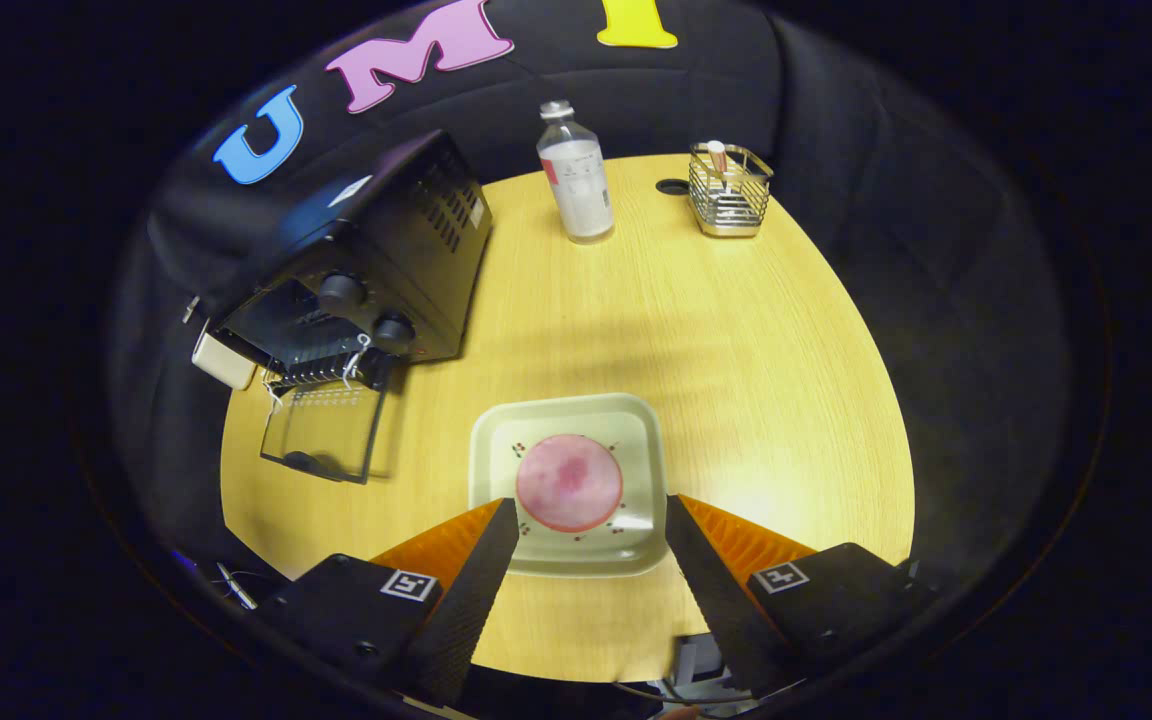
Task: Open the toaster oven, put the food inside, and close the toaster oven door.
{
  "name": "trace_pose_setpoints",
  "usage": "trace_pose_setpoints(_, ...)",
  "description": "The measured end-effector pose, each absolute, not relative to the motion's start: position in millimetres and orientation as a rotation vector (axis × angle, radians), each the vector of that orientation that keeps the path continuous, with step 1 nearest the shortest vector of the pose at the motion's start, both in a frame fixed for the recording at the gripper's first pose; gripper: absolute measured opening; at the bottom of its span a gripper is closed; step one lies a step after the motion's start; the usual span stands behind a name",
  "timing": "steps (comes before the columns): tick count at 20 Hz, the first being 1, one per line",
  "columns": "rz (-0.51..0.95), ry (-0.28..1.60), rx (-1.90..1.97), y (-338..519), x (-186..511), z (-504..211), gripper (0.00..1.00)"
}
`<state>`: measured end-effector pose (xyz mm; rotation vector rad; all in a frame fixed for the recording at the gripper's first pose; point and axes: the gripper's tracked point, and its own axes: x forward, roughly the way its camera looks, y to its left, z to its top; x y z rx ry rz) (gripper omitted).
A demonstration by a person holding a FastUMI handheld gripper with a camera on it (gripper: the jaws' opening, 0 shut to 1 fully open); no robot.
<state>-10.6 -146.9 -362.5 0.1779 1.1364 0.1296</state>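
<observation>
A round pink slice of food (569, 482) lies on a pale square plate (496, 432) on the wooden table. My gripper (591, 510) hovers above the plate's near side, open, the food lying between and just ahead of the fingertips; nothing is held. The black toaster oven (376, 260) stands on the table's far left. Its glass door (324, 432) is folded down flat toward the table, and the rack inside shows at the opening.
A clear bottle (576, 175) stands at the back of the table. A wire basket (730, 190) holding a small item sits to its right, beside a round hole (673, 187) in the tabletop. Bare wood (736, 330) lies between the plate and these.
</observation>
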Motion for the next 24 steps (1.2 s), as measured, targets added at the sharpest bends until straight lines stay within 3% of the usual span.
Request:
trace_pose_setpoints(3,0.149,1.212,0.171,-161.9,-5.1,-385.2,0.94)
trace_pose_setpoints(11,0.164,1.375,0.173,-165.9,-2.5,-428.5,0.66)
trace_pose_setpoints(14,0.162,1.396,0.141,-165.1,-1.3,-432.9,0.49)
trace_pose_setpoints(19,0.152,1.404,0.092,-171.9,0.1,-435.7,0.32)
trace_pose_setpoints(22,0.172,1.405,0.175,-168.9,3.6,-436.1,0.10)
trace_pose_setpoints(24,0.157,1.410,0.238,-170.6,3.0,-435.6,0.06)
